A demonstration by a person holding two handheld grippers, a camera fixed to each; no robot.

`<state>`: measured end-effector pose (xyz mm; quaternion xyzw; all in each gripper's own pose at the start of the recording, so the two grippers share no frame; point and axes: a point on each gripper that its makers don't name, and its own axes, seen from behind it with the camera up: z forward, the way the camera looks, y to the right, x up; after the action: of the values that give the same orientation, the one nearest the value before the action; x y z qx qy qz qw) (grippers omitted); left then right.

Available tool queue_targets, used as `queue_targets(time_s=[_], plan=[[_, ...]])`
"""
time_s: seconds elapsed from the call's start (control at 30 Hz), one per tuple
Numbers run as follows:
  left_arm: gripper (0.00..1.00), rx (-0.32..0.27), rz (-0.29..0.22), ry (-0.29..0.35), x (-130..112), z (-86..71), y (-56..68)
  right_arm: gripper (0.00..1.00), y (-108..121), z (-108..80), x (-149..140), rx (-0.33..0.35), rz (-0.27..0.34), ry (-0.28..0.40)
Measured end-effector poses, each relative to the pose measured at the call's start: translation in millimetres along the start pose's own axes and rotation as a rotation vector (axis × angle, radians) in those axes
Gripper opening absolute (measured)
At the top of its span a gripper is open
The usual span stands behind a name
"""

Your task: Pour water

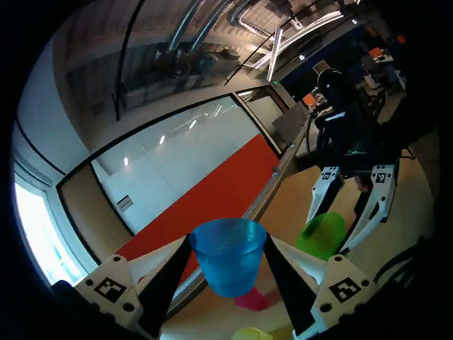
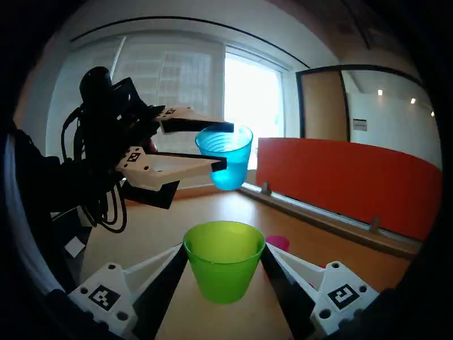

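In the left gripper view, my left gripper [image 1: 227,245] is clamped on the blue cup [image 1: 228,269], which sits squarely between its jaws, gripped just under the rim. It is thin translucent plastic, so I judge it light, slippery and easily squashed. In the right gripper view, my right gripper [image 2: 225,256] pinches the green cup [image 2: 225,277] likewise, upright, with the blue cup aloft beyond its jaws.

We count four cups, one blue cup [image 1: 229,258], one green cup [image 2: 224,260], one pink cup [image 1: 252,299], one yellow cup [image 1: 252,334], two grippers, left gripper [image 1: 226,239], right gripper [image 2: 225,249], one bench [image 2: 150,226].
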<state>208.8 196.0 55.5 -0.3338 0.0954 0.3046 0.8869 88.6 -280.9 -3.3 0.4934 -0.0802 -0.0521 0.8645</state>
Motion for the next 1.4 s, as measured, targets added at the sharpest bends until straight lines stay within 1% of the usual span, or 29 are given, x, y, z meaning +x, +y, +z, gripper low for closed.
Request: queue_targets(time_s=[0.2,0.5,0.87,0.97,1.2,1.4], plan=[[0.89,0.001,0.029,0.001,5,-0.9,-1.7,0.92,-3,1.5,-1,0.009,0.002,0.001],[0.89,-0.003,0.064,0.005,11,0.3,0.8,0.92,-9,3.0,-1,0.024,0.003,-0.001],[0.89,-0.007,0.123,0.013,20,0.1,4.1,0.92,-12,4.5,0,0.032,0.003,-0.004],[0.89,0.001,0.140,0.018,23,-0.5,3.3,0.92,-12,4.9,-1,0.032,0.003,-0.004],[0.89,-0.001,0.160,0.020,25,-0.3,5.6,0.92,-13,5.6,-1,0.035,0.005,-0.004],[0.89,-0.003,0.187,0.025,27,0.2,7.4,0.92,-15,6.1,-1,0.036,0.005,-0.005]])
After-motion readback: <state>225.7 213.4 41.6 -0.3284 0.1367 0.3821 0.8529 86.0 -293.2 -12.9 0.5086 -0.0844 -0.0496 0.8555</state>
